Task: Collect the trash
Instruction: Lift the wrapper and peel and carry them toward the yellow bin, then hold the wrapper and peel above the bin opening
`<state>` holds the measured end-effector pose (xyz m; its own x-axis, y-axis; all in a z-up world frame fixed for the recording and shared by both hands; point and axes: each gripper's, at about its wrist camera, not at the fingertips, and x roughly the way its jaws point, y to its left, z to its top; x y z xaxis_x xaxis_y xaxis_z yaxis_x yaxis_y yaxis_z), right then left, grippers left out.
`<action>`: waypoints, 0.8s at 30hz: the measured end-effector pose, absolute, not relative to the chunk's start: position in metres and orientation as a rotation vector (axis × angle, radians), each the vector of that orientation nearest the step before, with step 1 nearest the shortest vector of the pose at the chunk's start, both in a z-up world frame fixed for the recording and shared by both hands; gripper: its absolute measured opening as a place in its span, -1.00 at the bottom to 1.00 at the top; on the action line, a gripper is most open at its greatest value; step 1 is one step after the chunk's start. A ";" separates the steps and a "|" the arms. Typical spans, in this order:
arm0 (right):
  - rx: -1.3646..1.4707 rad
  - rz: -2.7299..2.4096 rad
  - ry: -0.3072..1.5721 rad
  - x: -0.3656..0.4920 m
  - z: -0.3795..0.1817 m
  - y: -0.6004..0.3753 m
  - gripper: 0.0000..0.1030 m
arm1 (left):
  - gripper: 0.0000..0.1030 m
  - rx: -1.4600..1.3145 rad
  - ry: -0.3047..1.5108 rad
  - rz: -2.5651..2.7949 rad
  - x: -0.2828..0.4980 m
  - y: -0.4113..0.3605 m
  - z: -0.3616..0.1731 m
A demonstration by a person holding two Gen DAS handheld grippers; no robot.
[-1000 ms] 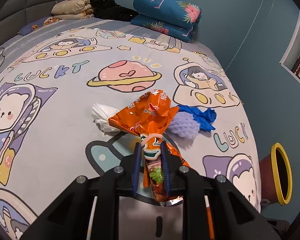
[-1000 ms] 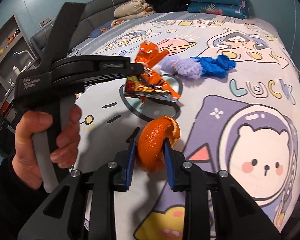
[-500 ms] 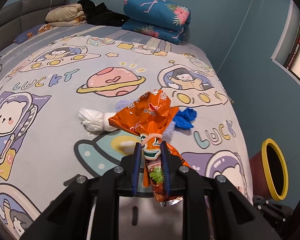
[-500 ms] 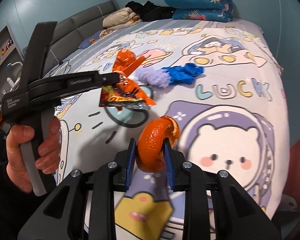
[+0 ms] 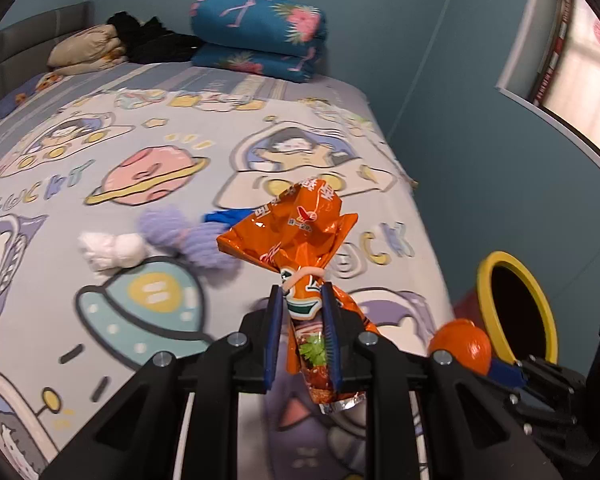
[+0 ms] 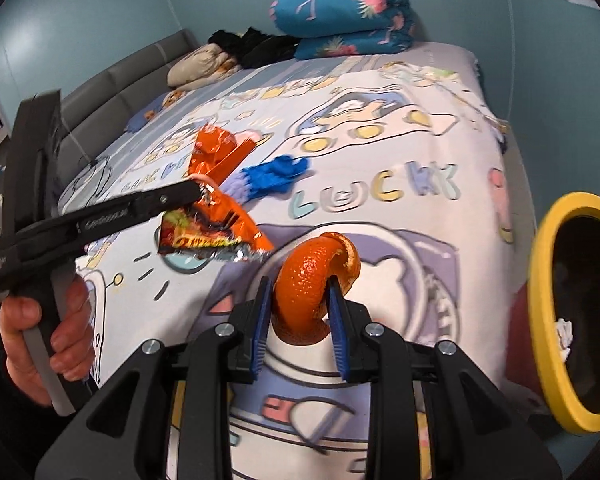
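Two hand-held grippers are up over the bed [image 5: 52,304], each carrying one piece of trash. The left hand-held gripper [image 5: 302,312] is clamped on an orange snack wrapper [image 5: 296,232]: crinkled foil, pinched at its waist, its top fanned out above the blue pads and its printed lower end hanging below them. The right hand-held gripper [image 6: 298,304] is clamped on a curl of orange peel [image 6: 314,280], glossy and dimpled, arching up past the pads.

Three pieces lie on the cartoon bedspread in a loose row: a white tissue wad [image 5: 110,250], a purple foam net [image 5: 188,240] and a blue glove [image 6: 276,174] touching the net's far end.

One bin [image 6: 540,308] with a yellow rim stands by the bed's corner, its mouth tilted toward the cameras; something white shows inside. In the right view, the peel is near the rim, the wrapper farther off over the bed, with a hand [image 6: 40,336] gripping the left tool's handle.
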<state>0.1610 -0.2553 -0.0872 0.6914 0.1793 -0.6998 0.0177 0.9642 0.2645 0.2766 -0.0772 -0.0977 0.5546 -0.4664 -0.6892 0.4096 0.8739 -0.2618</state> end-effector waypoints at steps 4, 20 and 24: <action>0.273 0.049 0.787 0.155 -0.083 -0.281 -0.50 | -0.65 -0.052 0.828 -0.560 0.268 -0.100 -0.092; 0.319 -0.130 0.707 0.122 -0.066 -0.379 -0.50 | -0.65 0.039 0.799 -0.724 0.234 -0.188 -0.072; 0.330 -0.170 0.686 0.113 -0.062 -0.400 -0.50 | -0.65 0.067 0.786 -0.759 0.226 -0.208 -0.068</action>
<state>0.1129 -0.4003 -0.0625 0.7629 -0.0452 -0.6449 0.2605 0.9345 0.2427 0.2258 -0.2085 -0.0678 0.4603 -0.5927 -0.6609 0.6402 0.7374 -0.2154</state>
